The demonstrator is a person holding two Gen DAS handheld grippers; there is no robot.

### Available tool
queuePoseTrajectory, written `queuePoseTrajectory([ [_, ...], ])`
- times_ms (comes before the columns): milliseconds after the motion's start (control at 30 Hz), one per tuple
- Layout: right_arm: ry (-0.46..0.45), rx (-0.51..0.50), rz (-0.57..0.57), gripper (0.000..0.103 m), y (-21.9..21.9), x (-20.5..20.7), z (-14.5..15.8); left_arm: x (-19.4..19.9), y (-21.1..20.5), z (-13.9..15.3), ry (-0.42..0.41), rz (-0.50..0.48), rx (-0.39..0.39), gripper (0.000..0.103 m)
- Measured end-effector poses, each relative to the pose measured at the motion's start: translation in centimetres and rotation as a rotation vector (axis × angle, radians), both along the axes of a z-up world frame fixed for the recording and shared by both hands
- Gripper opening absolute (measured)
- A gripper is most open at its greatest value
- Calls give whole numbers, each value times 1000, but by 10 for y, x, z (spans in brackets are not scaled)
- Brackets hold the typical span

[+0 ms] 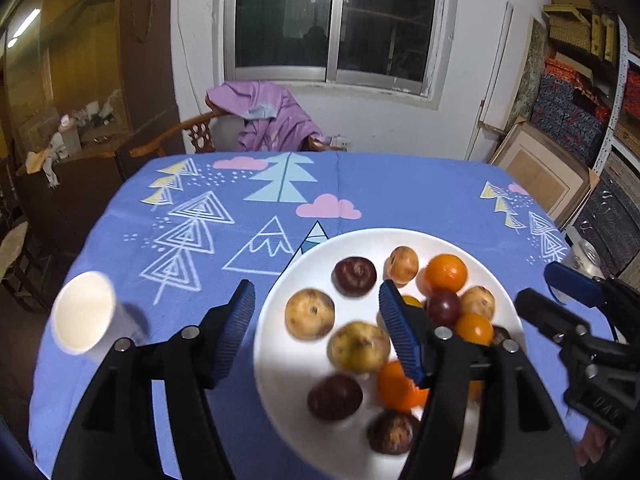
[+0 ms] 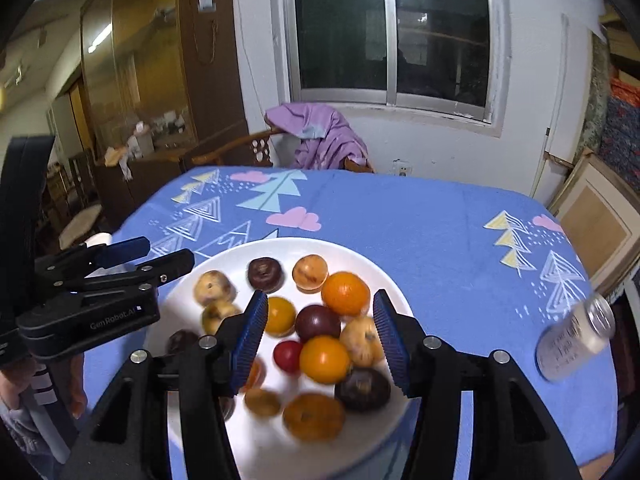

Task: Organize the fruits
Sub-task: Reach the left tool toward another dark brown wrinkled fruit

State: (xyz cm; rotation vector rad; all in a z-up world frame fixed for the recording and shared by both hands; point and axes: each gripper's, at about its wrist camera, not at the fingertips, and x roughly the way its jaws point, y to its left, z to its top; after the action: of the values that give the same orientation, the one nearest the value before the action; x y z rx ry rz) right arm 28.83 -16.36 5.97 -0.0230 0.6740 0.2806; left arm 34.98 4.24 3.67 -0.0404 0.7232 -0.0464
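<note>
A round white plate [image 2: 384, 276] at lower centre of the frame holds oranges [image 2: 345, 293], dark plums [image 2: 265, 274] and tan fruits [image 1: 309, 313]. Above it, the left gripper [image 1: 316, 320] and right gripper [image 2: 320, 330] hover wide open, empty.

Your left gripper [image 1: 316, 336] is held with its jaws spread wide, nothing between the blue ribbed pads [image 1: 236, 328]. Your right gripper [image 2: 320, 340] is likewise held with its jaws apart and nothing gripped. Both point forward and tilt downward. Each shows in the other's view: the right at the left camera's right edge, the left at the right camera's left edge, with your fingers [image 2: 76, 392] wrapped beneath its handle.
</note>
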Motion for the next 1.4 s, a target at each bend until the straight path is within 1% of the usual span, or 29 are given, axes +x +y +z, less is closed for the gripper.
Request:
queuePoseTrajectory([
  [67, -14, 19, -17, 58, -10, -29, 1, -30, -1, 3, -16, -1, 4, 69],
  [100, -21, 43, -24, 59, -17, -50, -1, -44, -2, 3, -22, 0, 3, 69],
  [133, -23, 57, -27, 60, -22, -62, -2, -58, -4, 1, -23, -1, 4, 69],
  [200, -33, 70, -48, 60, -32, -91, -10, -86, -11, -7, -17, -17, 9, 69],
  [300, -43, 77, -69, 61, -43, -123, -26, -121, -26, -24, 5, -54, 11, 69],
  [400, -12, 100, -82, 61, -56, -138, -44, -146, -46, -44, 25, -92, 26, 69],
  [467, 8, 125, -100, 61, -65, -138, -50, -156, -60, -56, 34, -116, 61, 69],
  [567, 38, 189, -121, 61, -79, -134, -52, -157, -73, -65, 52, -134, 86, 70],
  [633, 49, 211, -126, 61, -85, -132, -53, -154, -76, -67, 60, -134, 74, 70],
  [733, 58, 242, -130, 61, -91, -131, -52, -141, -80, -70, 88, -139, 32, 70],
  [767, 59, 249, -131, 61, -93, -131, -52, -138, -84, -71, 93, -142, 32, 70],
  [900, 64, 267, -132, 61, -95, -130, -50, -129, -100, -74, 101, -164, 69, 70],
  [1067, 70, 276, -135, 62, -97, -128, -50, -118, -113, -82, 140, -169, 109, 70],
  [1100, 68, 278, -138, 66, -97, -128, -50, -117, -114, -84, 145, -171, 108, 72],
  [1167, 64, 279, -139, 67, -98, -129, -49, -116, -112, -85, 145, -163, 114, 78],
  [1300, 68, 283, -137, 67, -98, -129, -49, -116, -109, -85, 144, -161, 134, 81],
  [1400, 72, 284, -139, 67, -100, -129, -49, -123, -98, -86, 126, -154, 181, 81],
])
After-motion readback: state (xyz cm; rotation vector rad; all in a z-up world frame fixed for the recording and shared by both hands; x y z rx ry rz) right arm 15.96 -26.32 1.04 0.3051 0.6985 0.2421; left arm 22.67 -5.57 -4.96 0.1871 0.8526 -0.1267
